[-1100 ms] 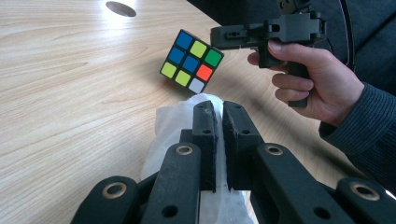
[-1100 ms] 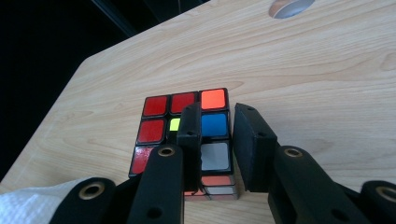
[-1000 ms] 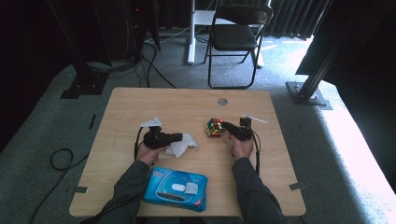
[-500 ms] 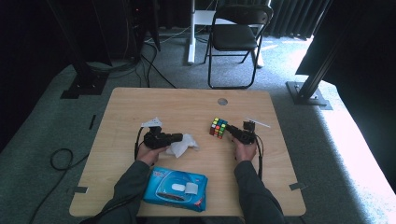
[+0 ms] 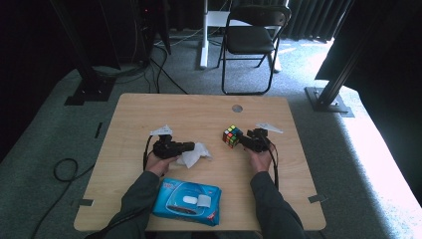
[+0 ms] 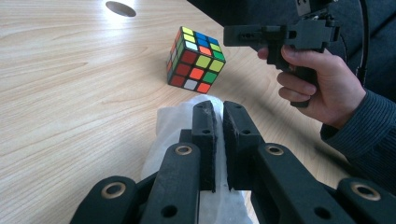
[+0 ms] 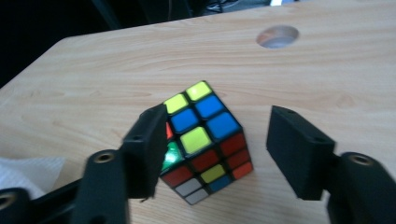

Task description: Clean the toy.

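Two grippers rest on the table (image 5: 124, 119): from above, the cube (image 5: 231, 135) sits toward the far right edge. In the left gripper view, the left gripper (image 6: 218, 116) pinches a wipe (image 6: 175, 121). In the right gripper view, the right gripper (image 7: 219, 140), jaws just parted, flanks the cube without touching.

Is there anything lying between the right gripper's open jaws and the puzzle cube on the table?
Nothing visible. The right gripper has just been opening, and the cube sits on the table right at its jaws with no object between them. The white wipe lies off by the left gripper.
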Demonstrator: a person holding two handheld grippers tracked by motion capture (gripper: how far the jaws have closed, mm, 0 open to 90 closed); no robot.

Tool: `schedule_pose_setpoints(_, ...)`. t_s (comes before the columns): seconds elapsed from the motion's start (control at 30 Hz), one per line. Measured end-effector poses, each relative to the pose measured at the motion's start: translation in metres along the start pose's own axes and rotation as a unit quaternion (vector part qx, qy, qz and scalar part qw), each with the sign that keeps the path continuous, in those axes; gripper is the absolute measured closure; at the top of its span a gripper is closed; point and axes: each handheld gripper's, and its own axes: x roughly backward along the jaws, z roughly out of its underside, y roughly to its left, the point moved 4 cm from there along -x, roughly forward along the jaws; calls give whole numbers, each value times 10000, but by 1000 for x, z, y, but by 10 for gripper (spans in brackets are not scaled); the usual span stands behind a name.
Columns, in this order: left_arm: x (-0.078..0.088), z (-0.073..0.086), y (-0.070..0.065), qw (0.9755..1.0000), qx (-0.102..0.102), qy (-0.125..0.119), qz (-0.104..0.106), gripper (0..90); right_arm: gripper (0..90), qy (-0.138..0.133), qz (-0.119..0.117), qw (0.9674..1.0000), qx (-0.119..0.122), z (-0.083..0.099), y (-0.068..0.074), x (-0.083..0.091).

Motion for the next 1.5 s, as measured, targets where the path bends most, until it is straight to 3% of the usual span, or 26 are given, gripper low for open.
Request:
schedule_pose_setpoints(0.13, 0, 0, 0, 10000, 6, 12, 3, 836, 277, 97, -85, 9989, 458, -2, 8, -4)
schedule_pose_setpoints(0.3, -1, 0, 0, 10000, 0, 18, 1, 837, 248, 257, -42, 9945, 1012, -2, 15, -9)
schedule_pose_setpoints(0.67, 0, 0, 0, 10000, 9, 7, 1, 836, 211, 483, -47, 9866, 1558, 2, 17, -19)
schedule_pose_setpoints(0.97, -1, 0, 0, 10000, 1, 20, 3, 835, 218, 578, -19, 9850, 1625, 7, 11, -28)
schedule_pose_setpoints(1.3, 0, -1, 0, 10000, 7, -5, 5, 835, 289, 586, -158, 9836, 1700, 9, 10, -32)
schedule_pose_setpoints(1.5, 0, -1, -1, 10000, -1, -10, 6, 835, 335, 646, -118, 9824, 1746, 12, 10, -33)
